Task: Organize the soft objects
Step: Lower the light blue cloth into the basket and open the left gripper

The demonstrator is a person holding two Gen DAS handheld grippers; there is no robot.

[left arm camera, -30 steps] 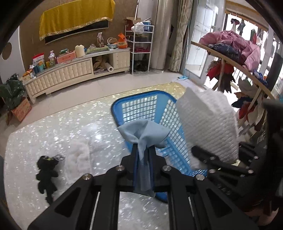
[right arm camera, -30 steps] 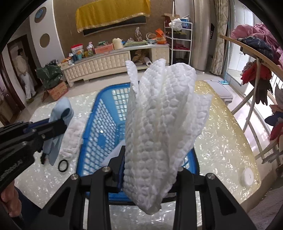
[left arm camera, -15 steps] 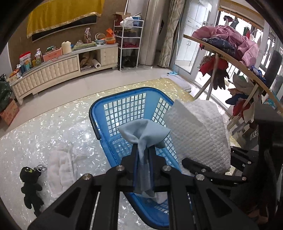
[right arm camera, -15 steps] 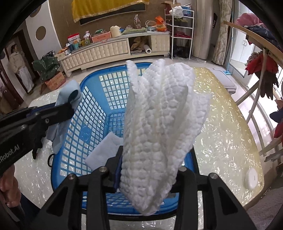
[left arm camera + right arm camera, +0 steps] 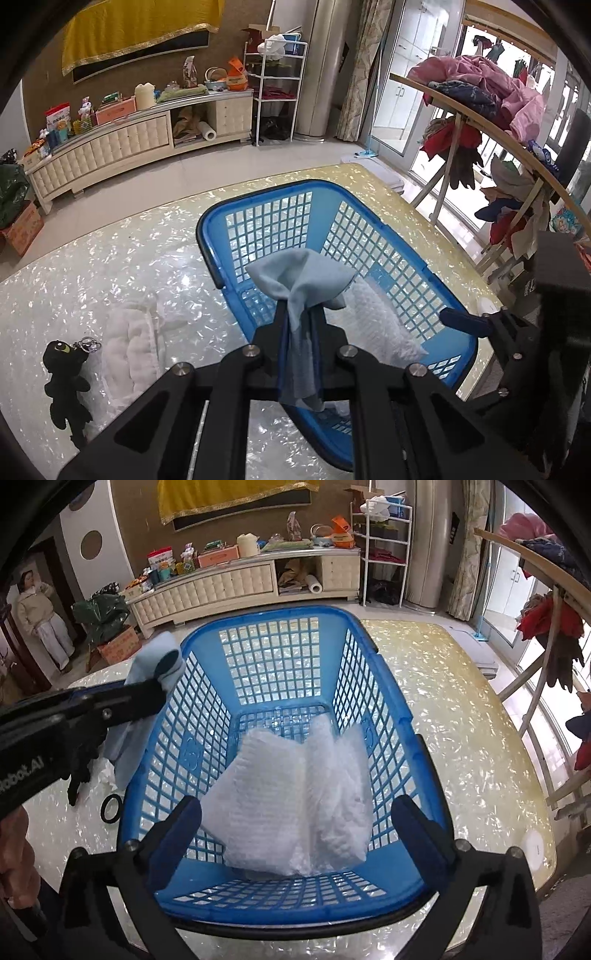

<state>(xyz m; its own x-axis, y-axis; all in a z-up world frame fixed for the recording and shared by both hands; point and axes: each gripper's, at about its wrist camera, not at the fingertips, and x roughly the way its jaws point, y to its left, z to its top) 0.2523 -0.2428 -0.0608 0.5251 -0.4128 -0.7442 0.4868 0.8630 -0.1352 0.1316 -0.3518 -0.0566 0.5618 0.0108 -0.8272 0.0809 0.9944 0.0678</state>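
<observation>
A blue lattice basket stands on the pearly table. My left gripper is shut on a light blue cloth, which hangs over the basket's near-left corner. The right wrist view shows that cloth at the basket's left rim. My right gripper hovers over the basket's near end with its jaws opening wide and nothing pressed between the fingers. A white textured cloth lies crumpled on the basket floor below them.
On the table left of the basket lie a fluffy white cloth, a black plush toy and a black ring. A loaded clothes rack stands to the right. A person stands by the far-left doorway.
The right jaws spread apart and the white textured cloth dropped out of them into the basket. The left gripper, still holding the blue cloth, drifted from beside the basket to over it.
</observation>
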